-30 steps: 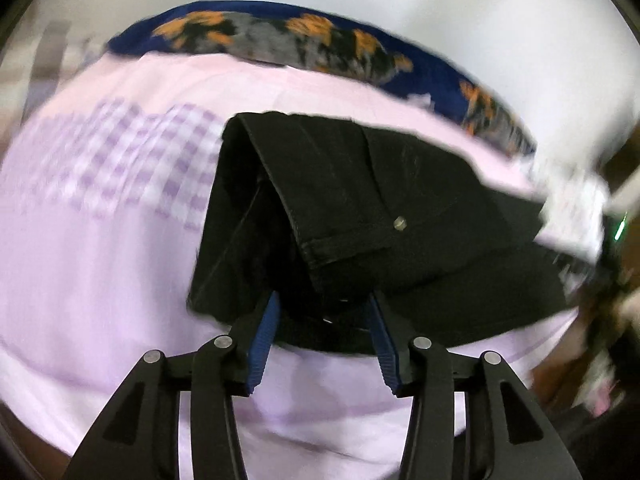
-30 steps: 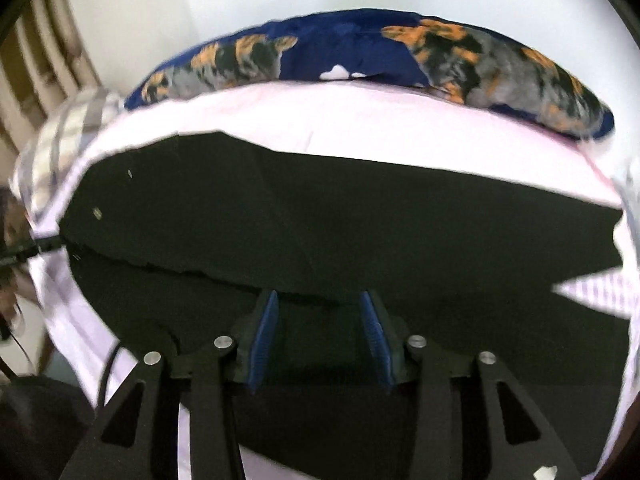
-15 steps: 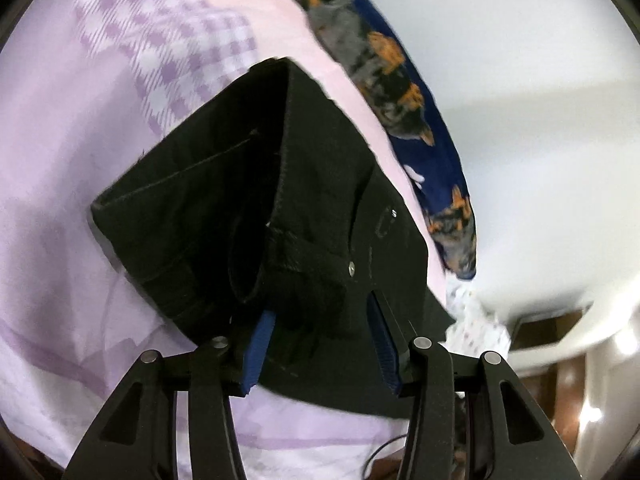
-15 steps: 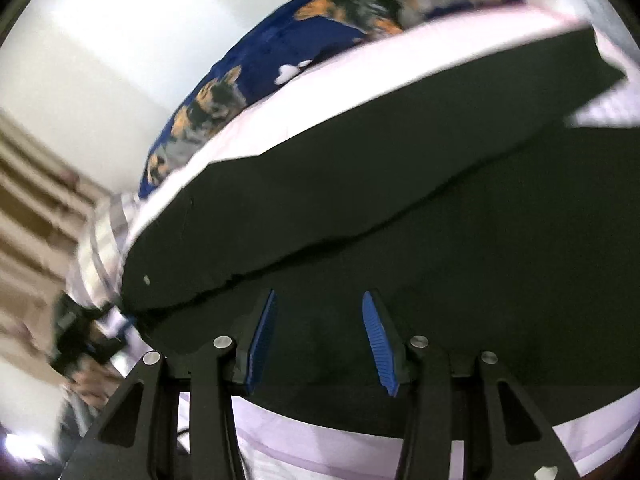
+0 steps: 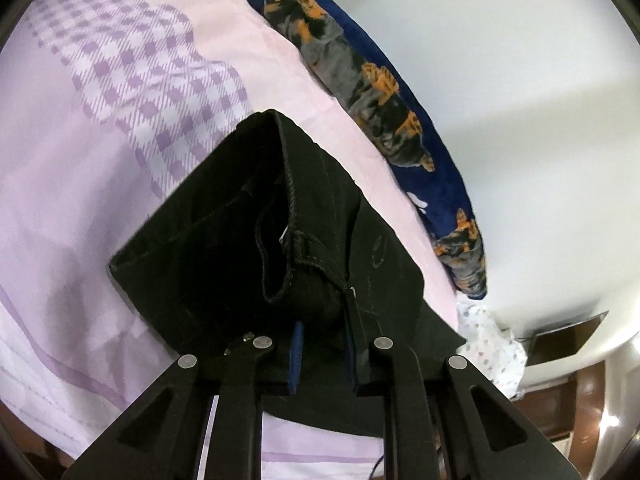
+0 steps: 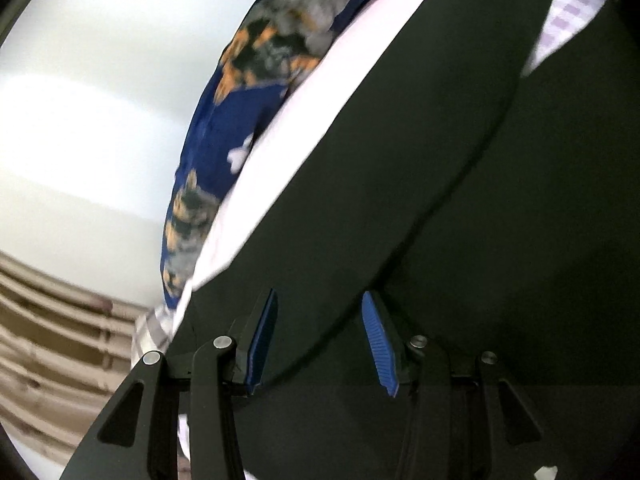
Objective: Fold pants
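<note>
Left wrist view: left tool (image 5: 322, 354) is closing on the black pants (image 5: 224, 240) waistband, on the bed (image 5: 80, 200); right tool (image 6: 324, 340), closing, straddles a leg (grip both before lifting).

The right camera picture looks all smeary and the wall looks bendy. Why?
Right wrist view: motion blur smears the blue patterned blanket and the striped curtain, while the black pants show almost no detail. Left wrist view: sharper, the pants' stitching reads clearly. Both: the fisheye lens bends straight edges.
</note>
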### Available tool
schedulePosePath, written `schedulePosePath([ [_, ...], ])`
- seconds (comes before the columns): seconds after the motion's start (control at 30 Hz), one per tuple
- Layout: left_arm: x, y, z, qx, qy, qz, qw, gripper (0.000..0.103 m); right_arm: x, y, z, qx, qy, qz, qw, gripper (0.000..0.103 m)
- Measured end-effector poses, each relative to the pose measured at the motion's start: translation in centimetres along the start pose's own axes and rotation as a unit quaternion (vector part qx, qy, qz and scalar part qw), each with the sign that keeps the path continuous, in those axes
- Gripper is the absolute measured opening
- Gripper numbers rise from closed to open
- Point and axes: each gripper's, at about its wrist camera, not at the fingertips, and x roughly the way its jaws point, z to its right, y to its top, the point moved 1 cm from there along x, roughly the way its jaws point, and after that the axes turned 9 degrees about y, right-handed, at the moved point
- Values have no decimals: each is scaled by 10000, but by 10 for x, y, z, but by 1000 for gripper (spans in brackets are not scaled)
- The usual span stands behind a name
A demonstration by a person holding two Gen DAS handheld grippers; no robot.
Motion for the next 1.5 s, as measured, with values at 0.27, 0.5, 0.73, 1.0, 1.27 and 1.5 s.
schedulePosePath([
  [0.27,9,5,-1,186,417,-42,9990,17,-21,60,29,193,-452,565,9972,20],
  [0.5,23,11,1,441,823,-194,9954,17,-50,100,48,211,-911,887,9917,6],
  [0.73,24,21,10,1049,1129,-322,9875,17,-70,87,9,-513,-1386,896,9849,3],
  [1.0,20,29,7,2027,1106,-738,9702,17,-118,34,-20,-925,-1872,1001,9728,3],
  [1.27,17,21,-1,2659,1173,-898,9526,17,-142,-15,-12,-827,-2202,831,9684,3],
  [1.5,15,12,-11,2770,1096,-1035,9490,17,-148,-31,1,-647,-2317,742,9678,3],
])
